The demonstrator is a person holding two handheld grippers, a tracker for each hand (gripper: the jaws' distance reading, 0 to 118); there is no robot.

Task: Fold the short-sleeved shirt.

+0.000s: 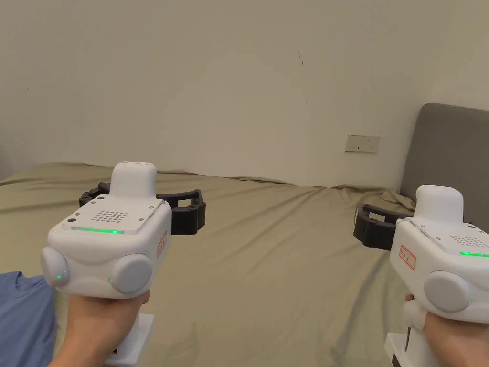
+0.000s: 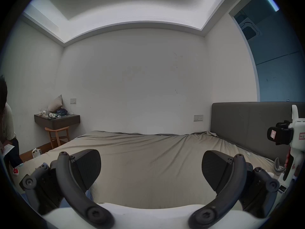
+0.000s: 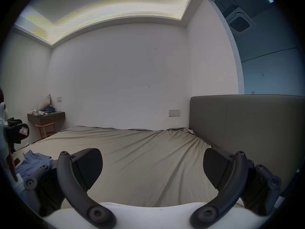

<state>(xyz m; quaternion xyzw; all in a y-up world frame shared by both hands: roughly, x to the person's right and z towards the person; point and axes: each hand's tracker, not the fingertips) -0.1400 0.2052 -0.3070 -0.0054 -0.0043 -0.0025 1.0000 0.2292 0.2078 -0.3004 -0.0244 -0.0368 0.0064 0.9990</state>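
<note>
**A:** Checking progress: folding hasn't started, as far as I can judge. The blue short-sleeved shirt (image 1: 21, 320) sits at the lower left of the head view, on the bed (image 1: 267, 248), cut off by the frame edge. Nothing is gripping it.

**B:** Jaws?

**A:** Left gripper (image 2: 151, 169): jaws spread wide, only the olive sheet between them. Right gripper (image 3: 152, 168): same, spread wide and empty. In the head view both are held up above the bed, the left gripper (image 1: 143, 210) at mid-left and the right gripper (image 1: 382, 227) at the right edge, well apart from each other.

**B:** Shirt state? Flat or bunched?

**A:** Looks rumpled. The right gripper view shows the shirt (image 3: 34, 162) at lower left, creased and partly behind that gripper's own left jaw. No clean fold line I can make out.

**B:** What can't you see?

**A:** Most of the shirt. Sleeves, collar and hem can't be told apart; which side faces up is unclear. The left gripper view has a sliver of blue low between its left jaw and the housing, too small to read.

**B:** Remaining work?

**A:** All of it, I'd say: reach the shirt, spread it flat, then fold.
</note>
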